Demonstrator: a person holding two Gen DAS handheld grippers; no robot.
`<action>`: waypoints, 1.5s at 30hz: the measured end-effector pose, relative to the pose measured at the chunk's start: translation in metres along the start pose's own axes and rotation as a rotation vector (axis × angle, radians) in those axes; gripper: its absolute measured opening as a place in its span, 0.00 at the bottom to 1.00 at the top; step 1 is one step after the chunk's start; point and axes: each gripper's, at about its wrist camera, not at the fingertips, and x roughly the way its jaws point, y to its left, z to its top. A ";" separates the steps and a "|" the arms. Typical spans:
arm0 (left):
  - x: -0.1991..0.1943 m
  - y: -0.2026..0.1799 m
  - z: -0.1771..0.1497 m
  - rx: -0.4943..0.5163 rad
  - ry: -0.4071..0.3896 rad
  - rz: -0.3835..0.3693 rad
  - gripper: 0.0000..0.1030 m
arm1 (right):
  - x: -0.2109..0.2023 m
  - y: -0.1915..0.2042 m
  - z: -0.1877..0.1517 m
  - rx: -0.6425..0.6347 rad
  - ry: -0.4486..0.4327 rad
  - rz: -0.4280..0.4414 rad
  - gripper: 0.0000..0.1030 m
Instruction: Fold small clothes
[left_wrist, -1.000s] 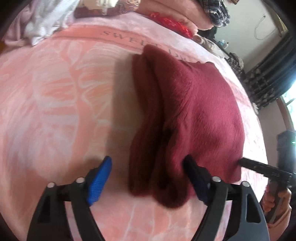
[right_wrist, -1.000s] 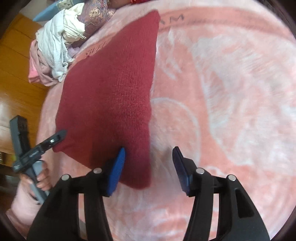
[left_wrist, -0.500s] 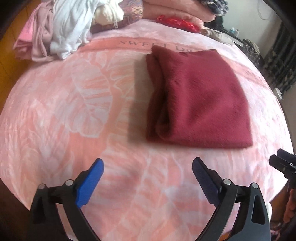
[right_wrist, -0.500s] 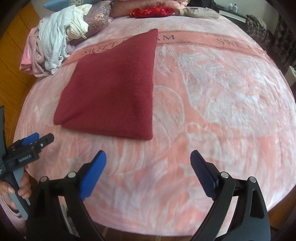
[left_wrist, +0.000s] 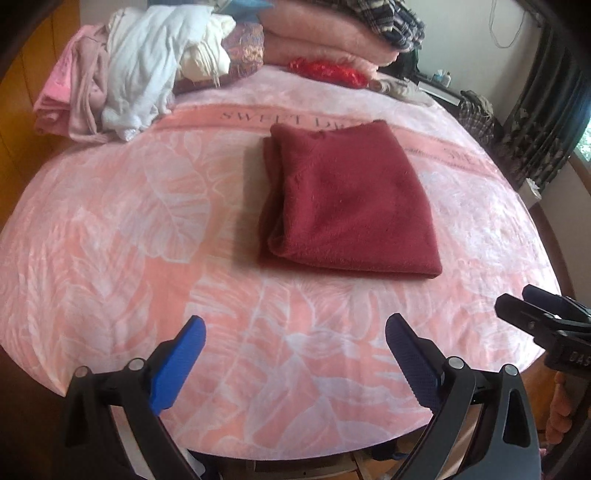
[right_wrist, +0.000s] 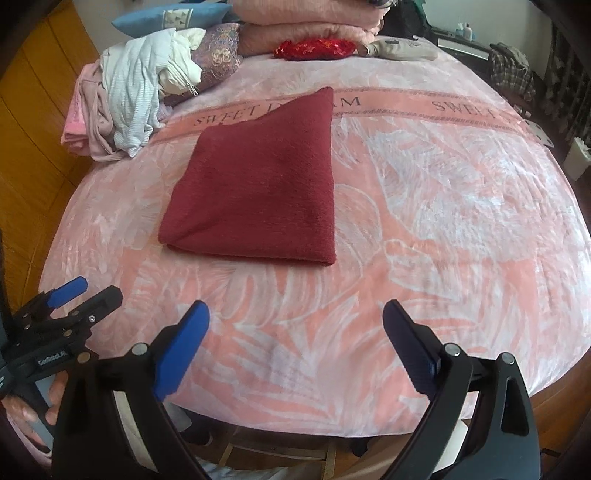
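Observation:
A dark red knitted garment (left_wrist: 347, 206) lies folded into a flat rectangle on the pink blanket (left_wrist: 147, 229); it also shows in the right wrist view (right_wrist: 258, 192). My left gripper (left_wrist: 293, 332) is open and empty, held back near the blanket's front edge, well short of the garment. My right gripper (right_wrist: 295, 317) is open and empty, also back at the front edge. The right gripper shows at the right of the left wrist view (left_wrist: 535, 310); the left gripper shows at the left of the right wrist view (right_wrist: 70, 299).
A heap of white and pink clothes (left_wrist: 122, 74) lies at the back left, also in the right wrist view (right_wrist: 122, 85). Folded pink blankets (left_wrist: 325, 40), a red item (left_wrist: 328, 70) and a patterned cushion (right_wrist: 218, 55) lie along the back. Wooden floor (right_wrist: 33, 147) lies to the left.
Both grippers let go of the red garment, opened wide and pulled back to the blanket's front edge. The garment now lies flat and folded.

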 end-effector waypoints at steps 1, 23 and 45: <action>-0.004 -0.001 -0.001 0.003 -0.010 0.003 0.95 | -0.002 0.001 -0.001 0.001 -0.003 0.001 0.92; -0.055 -0.002 -0.009 0.042 -0.133 0.090 0.95 | -0.040 0.015 -0.008 -0.021 -0.061 0.000 0.93; -0.056 -0.007 -0.014 0.057 -0.137 0.093 0.95 | -0.038 0.020 -0.017 -0.024 -0.054 0.002 0.93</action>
